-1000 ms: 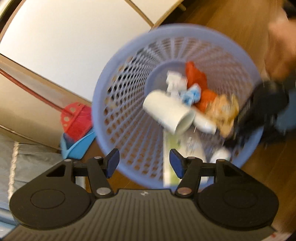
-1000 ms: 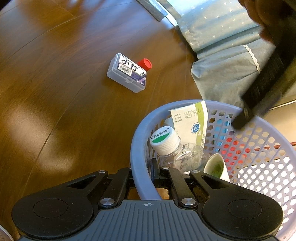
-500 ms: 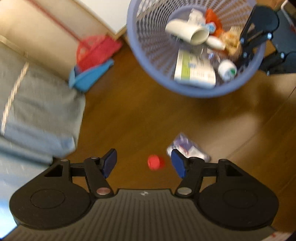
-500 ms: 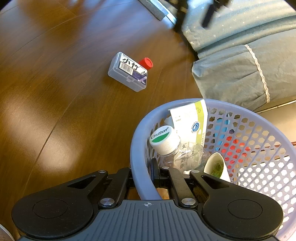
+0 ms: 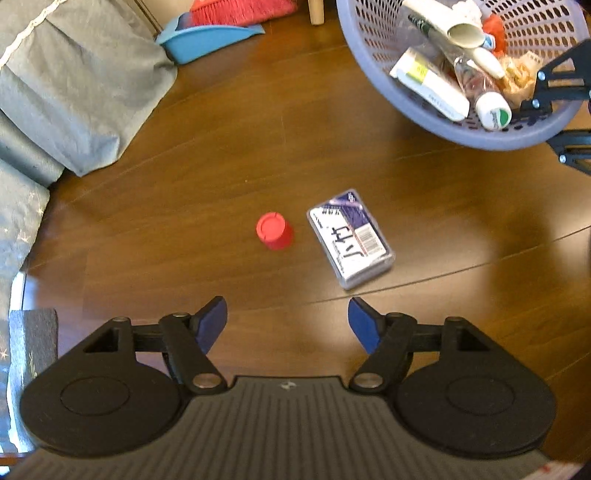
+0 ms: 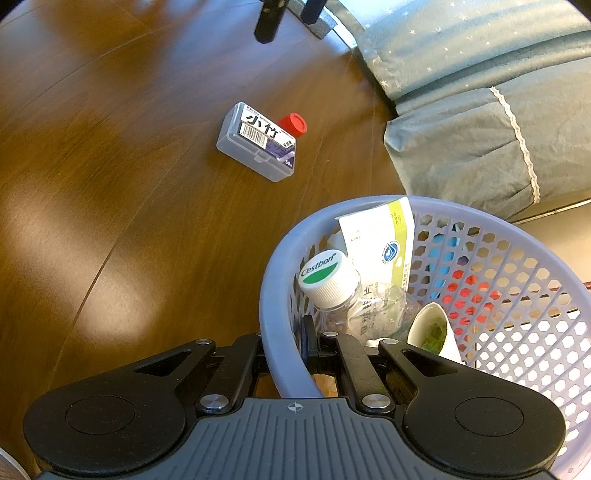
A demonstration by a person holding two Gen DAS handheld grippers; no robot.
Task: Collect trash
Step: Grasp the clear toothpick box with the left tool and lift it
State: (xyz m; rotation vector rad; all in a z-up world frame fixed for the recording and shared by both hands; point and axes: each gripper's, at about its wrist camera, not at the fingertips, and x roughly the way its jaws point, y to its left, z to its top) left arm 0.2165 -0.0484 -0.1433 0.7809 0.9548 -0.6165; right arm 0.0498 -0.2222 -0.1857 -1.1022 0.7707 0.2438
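A small red cap (image 5: 274, 231) and a clear plastic box with a barcode label (image 5: 350, 243) lie side by side on the wooden floor. My left gripper (image 5: 288, 323) hovers just short of them, its jaws opening with nothing between them. The same red cap (image 6: 293, 124) and box (image 6: 258, 142) show in the right wrist view, with the left gripper's fingers (image 6: 271, 16) above them. My right gripper (image 6: 286, 354) is shut on the rim of the lavender basket (image 6: 271, 314), which holds a bottle, a carton, a paper cup and other trash. The basket (image 5: 369, 55) sits far right in the left wrist view.
Grey-green bedding (image 5: 66, 81) lies along the left, seen also as bedding (image 6: 472, 110) right of the basket. A blue dustpan (image 5: 207, 37) with a red brush (image 5: 240, 9) sits at the far edge. A wooden leg (image 5: 317, 11) stands beside it.
My left gripper swung away from above the basket down to the floor, over the red cap and plastic box, and its jaws spread wider. The right gripper and basket stayed put.
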